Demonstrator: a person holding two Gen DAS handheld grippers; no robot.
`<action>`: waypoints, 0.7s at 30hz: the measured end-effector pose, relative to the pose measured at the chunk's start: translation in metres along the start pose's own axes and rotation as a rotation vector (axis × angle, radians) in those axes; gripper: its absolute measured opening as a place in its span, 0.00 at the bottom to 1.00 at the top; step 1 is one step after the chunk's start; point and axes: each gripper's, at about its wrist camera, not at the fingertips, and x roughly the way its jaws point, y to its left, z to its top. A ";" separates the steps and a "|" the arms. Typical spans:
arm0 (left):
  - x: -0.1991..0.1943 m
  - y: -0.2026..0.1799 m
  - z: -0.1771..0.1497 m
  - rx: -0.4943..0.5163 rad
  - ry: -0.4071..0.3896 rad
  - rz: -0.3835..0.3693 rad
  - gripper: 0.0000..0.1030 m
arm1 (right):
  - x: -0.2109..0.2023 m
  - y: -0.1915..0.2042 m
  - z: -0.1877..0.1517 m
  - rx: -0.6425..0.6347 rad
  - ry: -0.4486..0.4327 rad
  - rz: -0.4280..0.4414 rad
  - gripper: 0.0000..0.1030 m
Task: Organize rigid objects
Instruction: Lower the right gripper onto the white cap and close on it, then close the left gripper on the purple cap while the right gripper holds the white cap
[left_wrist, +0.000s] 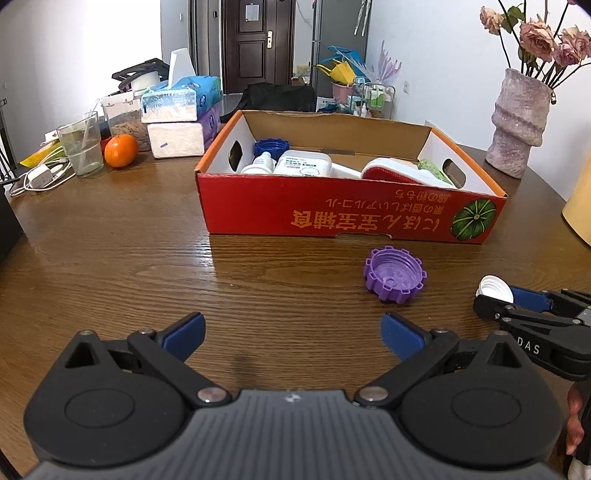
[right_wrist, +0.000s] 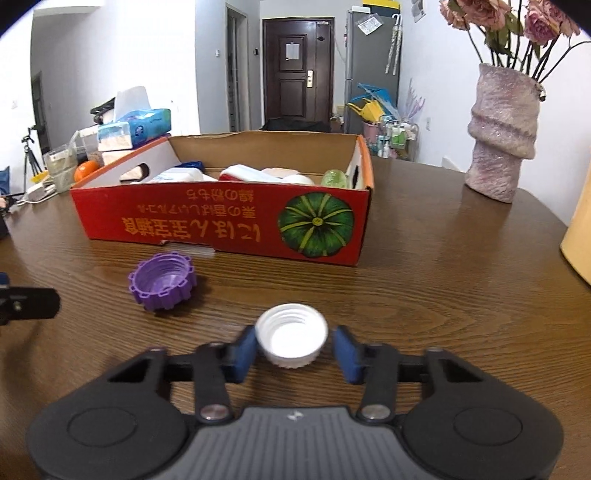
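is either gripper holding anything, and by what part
Left gripper: nothing. Right gripper: jaws either side of the white cap at its rim, one pad not yet touching.

White walls (right_wrist: 129, 55), dark brown panelled door (right_wrist: 295, 70) at far end, grey fridge (right_wrist: 369, 62) beside it, brown wood-grain table (left_wrist: 110, 240), even indoor light

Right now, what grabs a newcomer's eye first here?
The red cardboard box with a green pumpkin print, mid-table and holding bottles and other items. Nearer, a purple toothed cap lies open side up on the wooden table, and a white cap sits between the right gripper's blue pads.
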 end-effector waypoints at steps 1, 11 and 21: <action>0.001 -0.001 0.000 0.000 0.002 0.002 1.00 | -0.001 0.001 0.000 -0.003 -0.005 -0.001 0.38; 0.009 -0.017 0.001 0.002 0.012 -0.005 1.00 | -0.011 -0.001 0.000 0.003 -0.069 -0.013 0.38; 0.026 -0.054 0.005 0.034 0.009 -0.007 1.00 | -0.023 -0.020 0.003 0.069 -0.137 -0.065 0.38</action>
